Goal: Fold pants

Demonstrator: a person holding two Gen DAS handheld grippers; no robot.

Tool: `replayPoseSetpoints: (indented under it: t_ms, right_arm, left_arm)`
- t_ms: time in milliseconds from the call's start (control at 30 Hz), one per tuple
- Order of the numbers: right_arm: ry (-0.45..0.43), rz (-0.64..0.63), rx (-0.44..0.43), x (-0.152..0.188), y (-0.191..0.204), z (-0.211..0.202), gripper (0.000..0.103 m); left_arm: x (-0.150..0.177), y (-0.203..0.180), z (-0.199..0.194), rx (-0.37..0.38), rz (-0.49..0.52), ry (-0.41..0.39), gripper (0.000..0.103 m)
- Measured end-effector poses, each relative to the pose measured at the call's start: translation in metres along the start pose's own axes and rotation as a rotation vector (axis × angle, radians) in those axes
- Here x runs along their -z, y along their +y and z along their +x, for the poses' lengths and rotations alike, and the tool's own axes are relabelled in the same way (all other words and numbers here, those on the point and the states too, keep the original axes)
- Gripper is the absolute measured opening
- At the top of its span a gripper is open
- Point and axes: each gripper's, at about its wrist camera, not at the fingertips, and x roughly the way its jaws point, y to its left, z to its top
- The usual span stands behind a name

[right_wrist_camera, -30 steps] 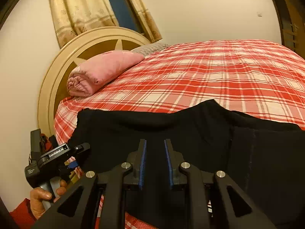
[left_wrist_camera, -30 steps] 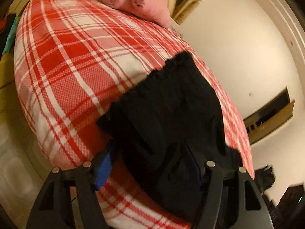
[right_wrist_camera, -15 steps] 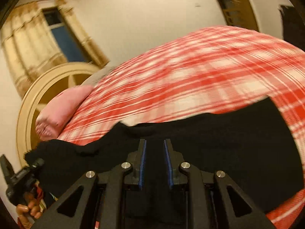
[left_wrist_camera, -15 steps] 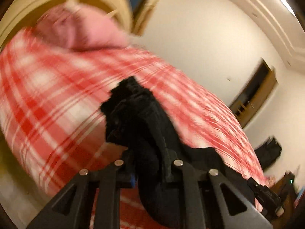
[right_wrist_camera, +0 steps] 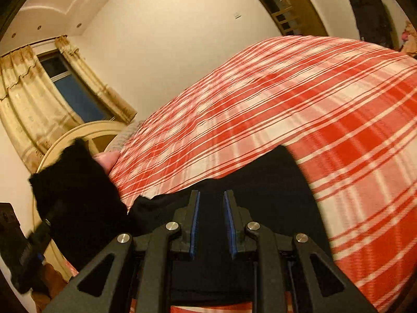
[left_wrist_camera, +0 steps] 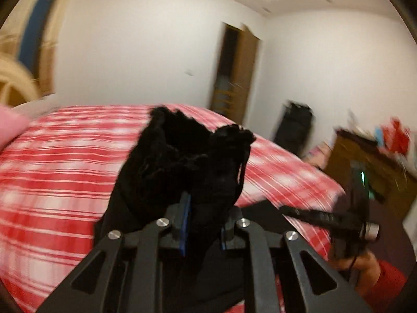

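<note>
Plaid bed (right_wrist_camera: 299,99) | black pants (left_wrist_camera: 182,161) clamped in both claws, lifted

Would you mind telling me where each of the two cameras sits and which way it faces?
Left wrist: on the left gripper, looking over the bed toward a doorway; its fingers clamp bunched black pants; the other hand shows at right.
Right wrist: on the right gripper, facing the headboard and window; pants lie between its fingers.
Shared: pants and bed.
</note>
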Motion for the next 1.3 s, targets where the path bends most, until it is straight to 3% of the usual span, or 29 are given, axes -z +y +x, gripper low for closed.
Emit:
replayPoseSetpoints:
  t_ms: [67,233,433,467,533,600,633,700,733,833,933,1067,1200,1300]
  right_arm:
    - [-0.001,0.011,0.009,-0.004,-0.008,-0.003,0.020]
    - [0.010,0.039,0.024,-0.003,-0.022,-0.003,0.020]
    - [0.051,0.082,-0.023,0.003,-0.028,0.006,0.020]
    - [0.058,0.102,-0.039,0.003,-0.031,0.008,0.022]
    - [0.066,0.159,-0.056,0.003,-0.039,0.006,0.048]
    - [0.052,0.223,-0.103,0.003,-0.047,-0.001,0.060]
    - [0.047,0.243,-0.125,0.003,-0.048,-0.004,0.061]
    - [0.047,0.261,-0.167,0.002,-0.049,-0.011,0.061]
    - [0.049,0.263,-0.180,0.001,-0.048,-0.013,0.061]
    - [0.078,0.263,-0.213,0.004,-0.040,-0.012,0.062]
    - [0.110,0.227,-0.196,0.010,-0.029,-0.003,0.062]
    - [0.138,0.196,-0.215,0.018,-0.017,0.008,0.062]
    - [0.178,0.076,-0.115,0.030,-0.008,0.020,0.063]
    - [0.190,0.085,-0.098,0.042,-0.017,0.032,0.063]
  left_arm:
    - [0.015,-0.023,0.030,0.057,0.048,0.077,0.018]
    - [0.050,-0.051,0.074,0.082,0.172,0.195,0.018]
    - [0.060,-0.077,0.074,0.059,0.327,0.243,0.020]
    - [0.058,-0.076,0.072,0.061,0.345,0.248,0.025]
    - [0.055,-0.068,0.063,0.103,0.321,0.267,0.042]
    - [0.047,-0.057,0.056,0.131,0.274,0.270,0.066]
    - [0.040,-0.050,0.048,0.150,0.242,0.263,0.070]
    - [0.027,-0.034,0.032,0.168,0.190,0.223,0.095]
    - [0.018,-0.024,0.019,0.150,0.178,0.187,0.099]
    - [0.007,-0.002,-0.001,0.110,0.156,0.120,0.100]
    - [0.003,0.029,-0.004,0.012,0.081,0.083,0.100]
    - [0.015,0.066,0.018,-0.182,-0.029,0.166,0.099]
    - [0.038,0.082,0.036,-0.181,-0.133,0.237,0.099]
    - [0.055,0.081,0.053,-0.228,-0.138,0.296,0.099]
